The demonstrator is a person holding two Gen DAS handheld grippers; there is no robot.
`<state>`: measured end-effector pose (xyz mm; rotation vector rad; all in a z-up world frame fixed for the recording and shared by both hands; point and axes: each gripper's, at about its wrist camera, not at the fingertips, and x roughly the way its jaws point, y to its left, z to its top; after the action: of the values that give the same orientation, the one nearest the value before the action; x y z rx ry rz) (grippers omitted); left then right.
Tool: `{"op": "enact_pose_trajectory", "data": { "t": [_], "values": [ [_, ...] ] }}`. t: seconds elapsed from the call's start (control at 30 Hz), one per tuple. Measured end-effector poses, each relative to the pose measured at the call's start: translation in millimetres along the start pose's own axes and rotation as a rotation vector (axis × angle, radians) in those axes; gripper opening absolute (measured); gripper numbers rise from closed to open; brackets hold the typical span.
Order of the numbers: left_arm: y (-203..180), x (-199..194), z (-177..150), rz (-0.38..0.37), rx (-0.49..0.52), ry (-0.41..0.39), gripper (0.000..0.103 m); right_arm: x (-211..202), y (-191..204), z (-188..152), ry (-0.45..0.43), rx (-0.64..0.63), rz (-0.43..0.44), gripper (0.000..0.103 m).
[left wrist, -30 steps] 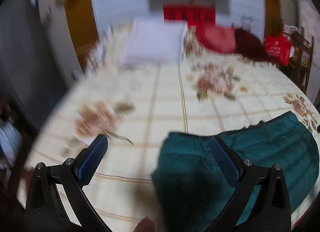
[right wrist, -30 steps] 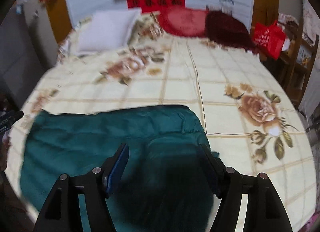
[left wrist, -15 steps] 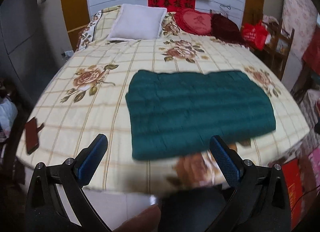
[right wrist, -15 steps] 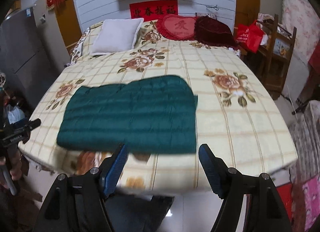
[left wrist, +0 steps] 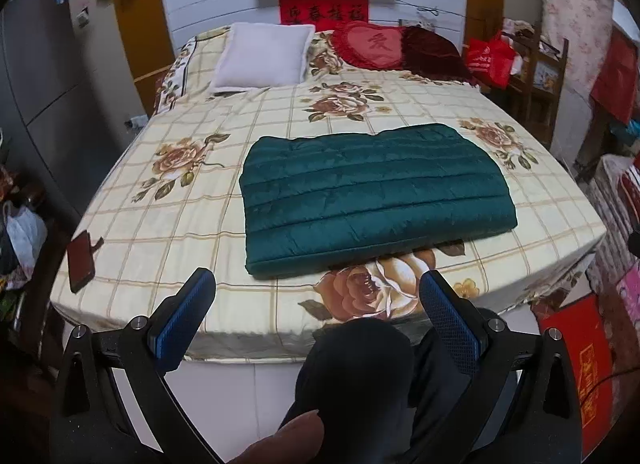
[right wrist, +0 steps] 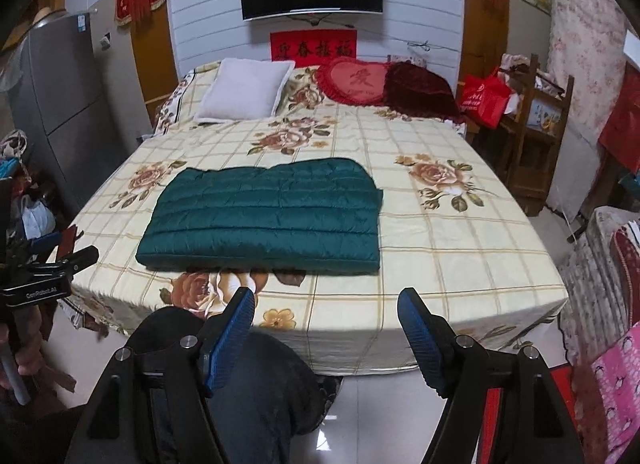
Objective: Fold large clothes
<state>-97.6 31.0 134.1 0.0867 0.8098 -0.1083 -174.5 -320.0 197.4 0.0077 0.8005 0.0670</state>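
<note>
A dark green quilted garment (left wrist: pixel 374 192) lies folded into a flat rectangle on the floral bed sheet (left wrist: pixel 192 216), near the bed's foot; it also shows in the right wrist view (right wrist: pixel 268 216). My left gripper (left wrist: pixel 316 296) is open and empty, held back from the bed above the person's knee. My right gripper (right wrist: pixel 326 316) is open and empty, also off the bed's foot edge. Neither gripper touches the garment. The left gripper also shows at the left edge of the right wrist view (right wrist: pixel 48 264).
A dark phone (left wrist: pixel 82 262) lies at the bed's near left corner. A white pillow (left wrist: pixel 264 54) and red cushions (left wrist: pixel 372 44) sit at the head. A wooden shelf (right wrist: pixel 536 120) and red bag (right wrist: pixel 484 98) stand right; a grey fridge (right wrist: pixel 60 96) left.
Both grippers have pulled back from over the garment to beyond the bed's foot. The garment now lies flat and folded, released.
</note>
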Motion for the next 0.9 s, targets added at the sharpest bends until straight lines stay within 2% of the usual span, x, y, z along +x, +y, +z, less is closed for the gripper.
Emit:
{"op": "enact_pose_trajectory", "data": {
  "t": [0.7, 0.9],
  "values": [
    [-1.4, 5.8, -1.6, -0.031, -0.013, 0.007, 0.102, 8.8, 4.1, 6.8, 0.011, -0.001, 0.021, 0.072],
    [0.6, 6.9, -1.5, -0.065, -0.019, 0.013, 0.102, 10.1, 8.4, 6.1, 0.012, -0.010, 0.017, 0.072]
  ]
}}
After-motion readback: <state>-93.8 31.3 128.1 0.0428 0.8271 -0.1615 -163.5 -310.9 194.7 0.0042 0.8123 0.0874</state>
